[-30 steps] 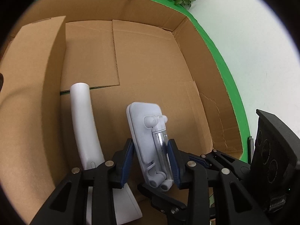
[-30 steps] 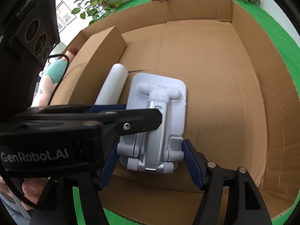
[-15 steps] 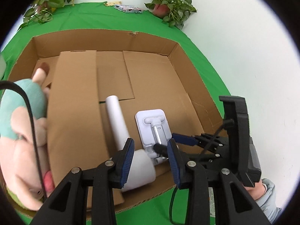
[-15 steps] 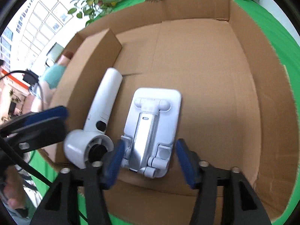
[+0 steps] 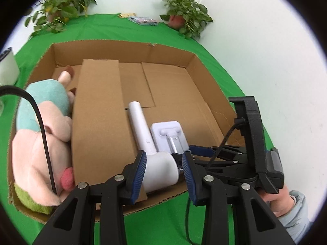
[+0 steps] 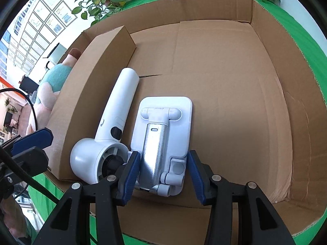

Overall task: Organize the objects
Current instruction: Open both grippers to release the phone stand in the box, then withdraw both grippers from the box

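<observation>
A white hair dryer (image 6: 106,134) lies flat on the floor of a large cardboard box (image 6: 224,65), its handle pointing toward the far wall and its round head with a dark opening near the front edge. A dark oval button sits low on the handle. Just beside it on the right lies a folded white phone stand (image 6: 163,143) with a silver metal arm and white hinge knuckles; the 2 look to be touching.

No writing can be read on either item.

The right gripper (image 6: 164,176) is spread wide around the stand's near end, holding nothing. The left gripper (image 5: 163,173) is also wide open and empty, above the dryer's head. A plush toy (image 5: 40,138) fills the compartment left of the cardboard divider (image 5: 98,122).
</observation>
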